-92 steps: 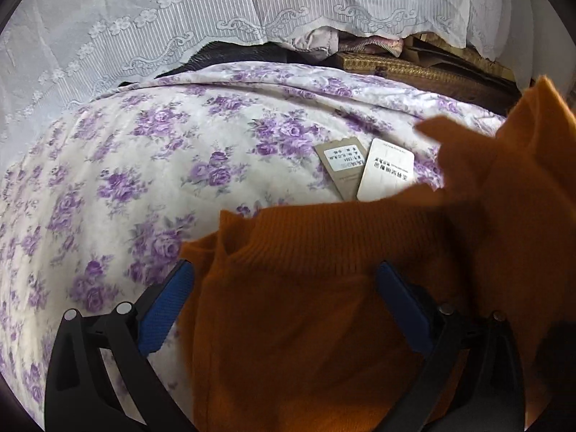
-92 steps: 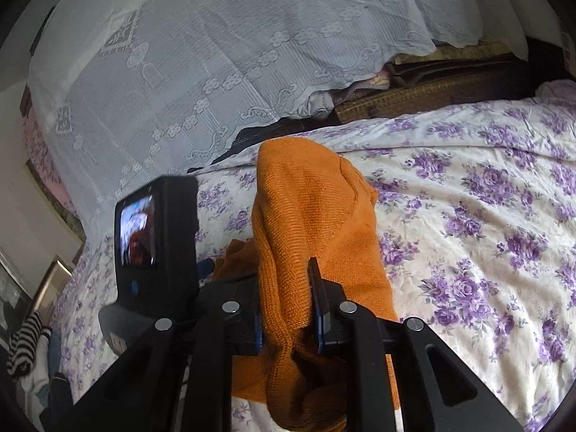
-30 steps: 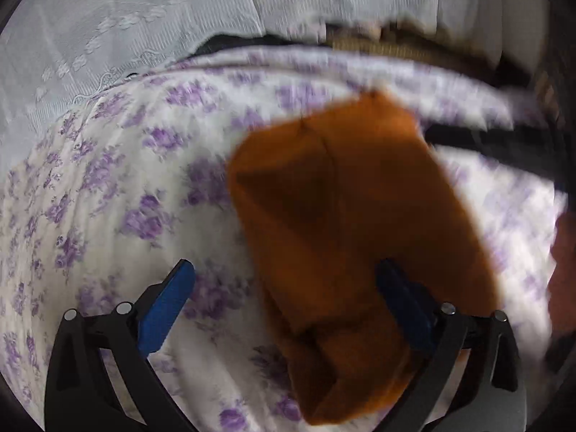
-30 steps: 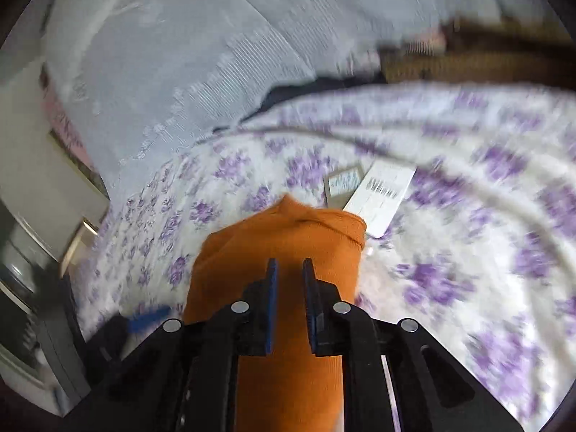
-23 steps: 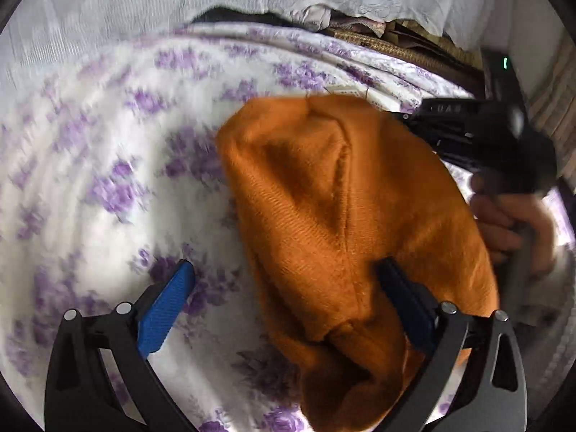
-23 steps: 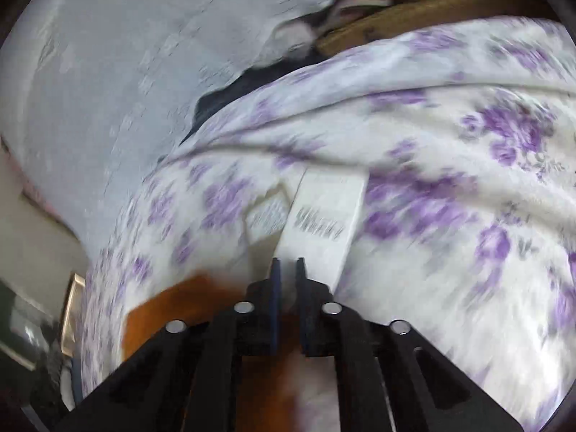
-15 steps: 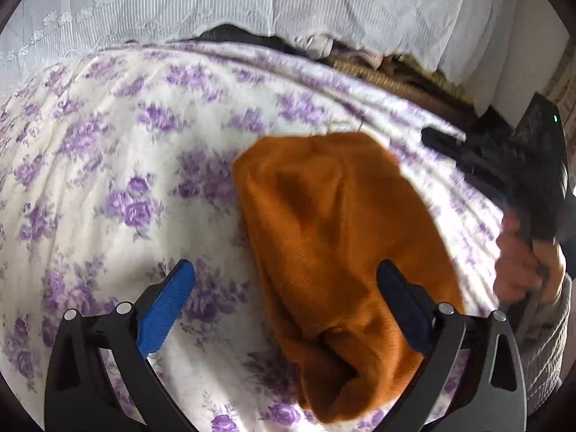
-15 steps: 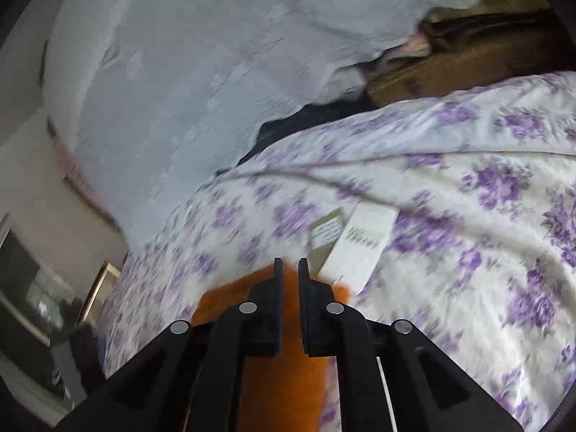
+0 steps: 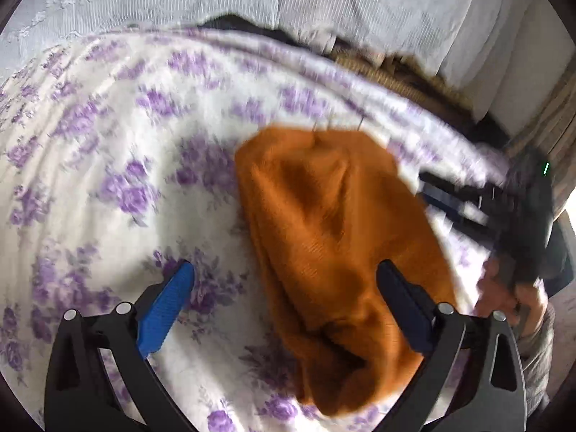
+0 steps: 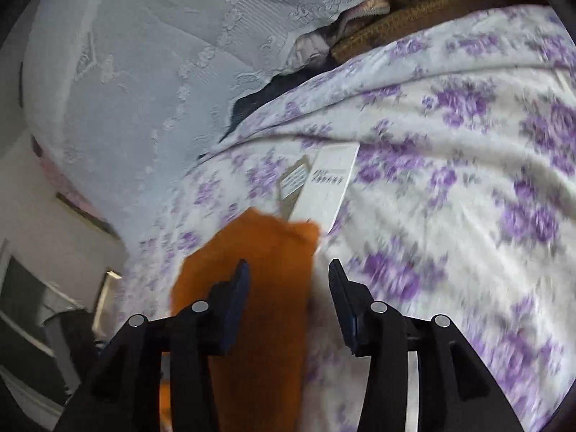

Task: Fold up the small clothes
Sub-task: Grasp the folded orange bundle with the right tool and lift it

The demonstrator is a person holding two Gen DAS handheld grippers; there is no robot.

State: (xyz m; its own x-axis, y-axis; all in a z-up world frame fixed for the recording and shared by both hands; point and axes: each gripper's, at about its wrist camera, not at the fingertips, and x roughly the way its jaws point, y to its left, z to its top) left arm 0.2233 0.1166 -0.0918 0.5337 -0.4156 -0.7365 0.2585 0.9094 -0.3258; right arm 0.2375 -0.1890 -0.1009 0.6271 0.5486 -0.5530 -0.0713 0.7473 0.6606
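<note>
An orange knitted garment (image 9: 334, 237) lies folded in a long bundle on the purple-flowered bedspread (image 9: 108, 165). My left gripper (image 9: 284, 295) is open above its near end, blue pads wide apart and empty. In the right wrist view the garment (image 10: 266, 270) lies under my right gripper (image 10: 288, 288), which is open and holds nothing. Two paper tags (image 10: 324, 183) stick out from the garment's far end. The right gripper and the hand holding it also show at the right of the left wrist view (image 9: 518, 212).
White lace curtains (image 10: 151, 57) hang behind the bed. A brown woven box (image 10: 424, 10) and bundled cloth sit at the bed's far edge. Dark furniture and a framed object (image 10: 104, 295) stand to the left.
My right gripper has opened and let go of the garment, which now lies on the bedspread. Both views shifted a little; the left gripper stays open.
</note>
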